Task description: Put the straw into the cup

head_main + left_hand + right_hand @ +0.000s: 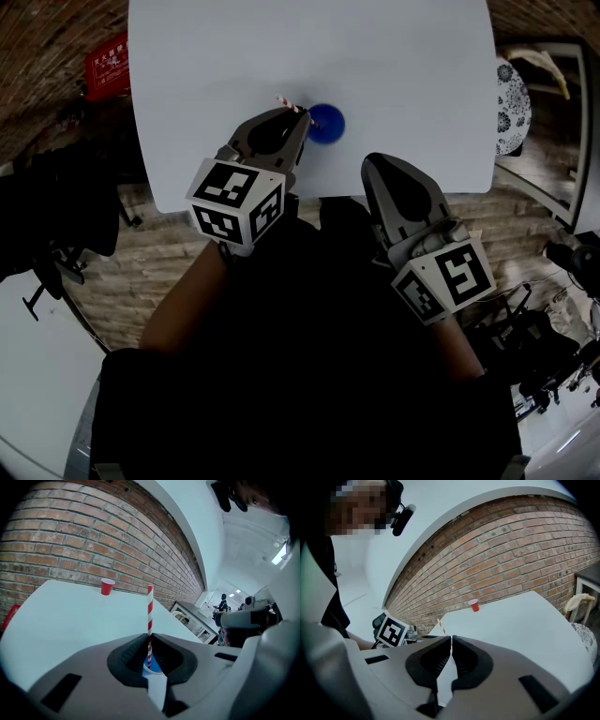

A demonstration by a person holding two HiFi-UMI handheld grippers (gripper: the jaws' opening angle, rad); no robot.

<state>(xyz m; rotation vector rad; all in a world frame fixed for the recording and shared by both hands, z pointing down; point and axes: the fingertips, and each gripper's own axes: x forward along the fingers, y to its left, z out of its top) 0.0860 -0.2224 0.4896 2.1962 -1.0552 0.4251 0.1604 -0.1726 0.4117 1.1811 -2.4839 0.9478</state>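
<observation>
Left claw [150, 635] grips straw [150, 609] near blue cup [325, 124].

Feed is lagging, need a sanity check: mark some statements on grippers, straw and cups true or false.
1. The left gripper is shut on the striped straw. True.
2. The right gripper holds the blue cup. False: its jaws are together on nothing; the cup stands on the table.
3. A red cup stands far back on the table. True.
4. The straw lies flat on the table. False: it stands upright in the left gripper.
</observation>
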